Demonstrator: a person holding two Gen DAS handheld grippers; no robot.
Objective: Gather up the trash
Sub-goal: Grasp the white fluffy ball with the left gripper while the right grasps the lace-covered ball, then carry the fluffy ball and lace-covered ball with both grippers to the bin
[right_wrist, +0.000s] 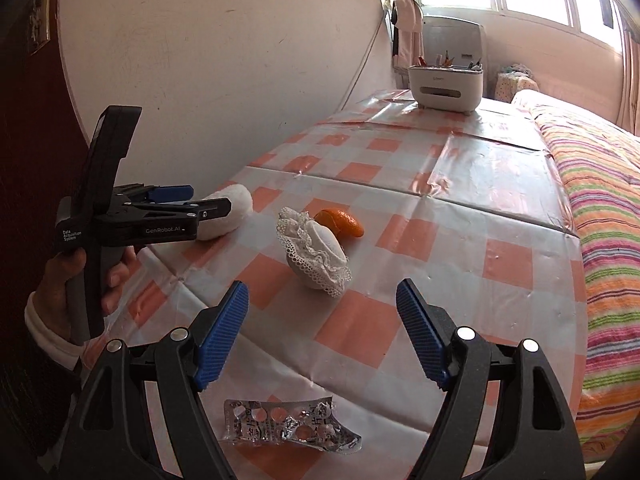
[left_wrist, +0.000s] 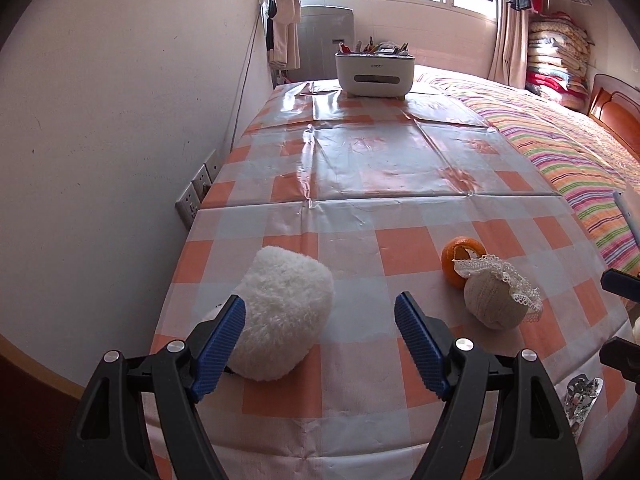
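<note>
An empty foil pill blister (right_wrist: pixel 290 424) lies near the table's front edge, just below my open right gripper (right_wrist: pixel 322 312); it also shows in the left wrist view (left_wrist: pixel 580 400). An orange peel (right_wrist: pixel 340 222) (left_wrist: pixel 462 258) lies mid-table beside a white lace-trimmed ball (right_wrist: pixel 318 258) (left_wrist: pixel 498 300). A fluffy white pad (left_wrist: pixel 280 316) (right_wrist: pixel 226 216) lies at the left. My left gripper (left_wrist: pixel 320 320) is open, its left finger at the pad's near side, holding nothing.
The table has a glossy orange-and-white checked cloth (left_wrist: pixel 380 184). A white organiser box (left_wrist: pixel 374 72) with pens stands at the far end. A wall with sockets (left_wrist: pixel 196 196) runs along the left, a striped bed (left_wrist: pixel 560 152) along the right.
</note>
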